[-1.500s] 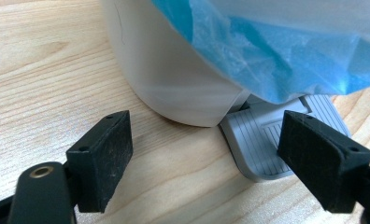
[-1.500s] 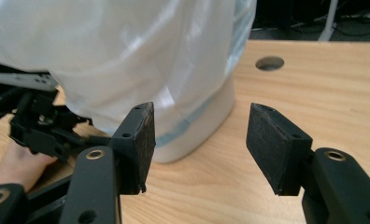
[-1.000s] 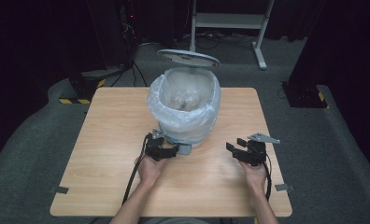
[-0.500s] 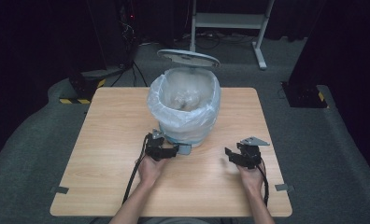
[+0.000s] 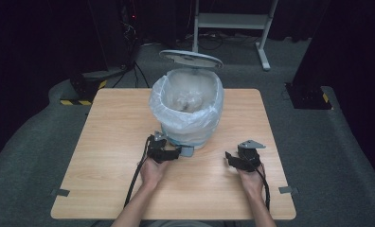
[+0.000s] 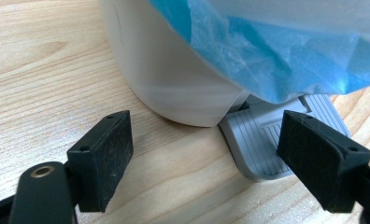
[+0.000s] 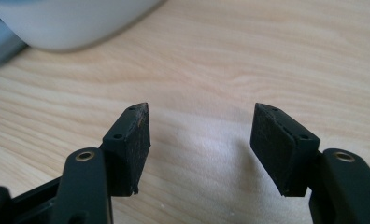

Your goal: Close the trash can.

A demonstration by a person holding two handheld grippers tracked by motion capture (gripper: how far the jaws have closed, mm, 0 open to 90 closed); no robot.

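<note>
One desk [image 5: 110, 142] carries everything. Two tongs are in use, one per hand: the left tongs [image 5: 172, 153] and the right tongs [image 5: 233, 160]. One white pedal bin [image 5: 188, 135] stands just ahead of the left tongs, and ahead and to the left of the right tongs. It has one lid [image 5: 191, 58], raised, one grey foot pedal [image 5: 187, 151] just beside the left tongs, and one pale plastic liner bag [image 5: 163, 101] over its rim. Two forearms reach in, with two cables trailing back from the tongs.
</note>
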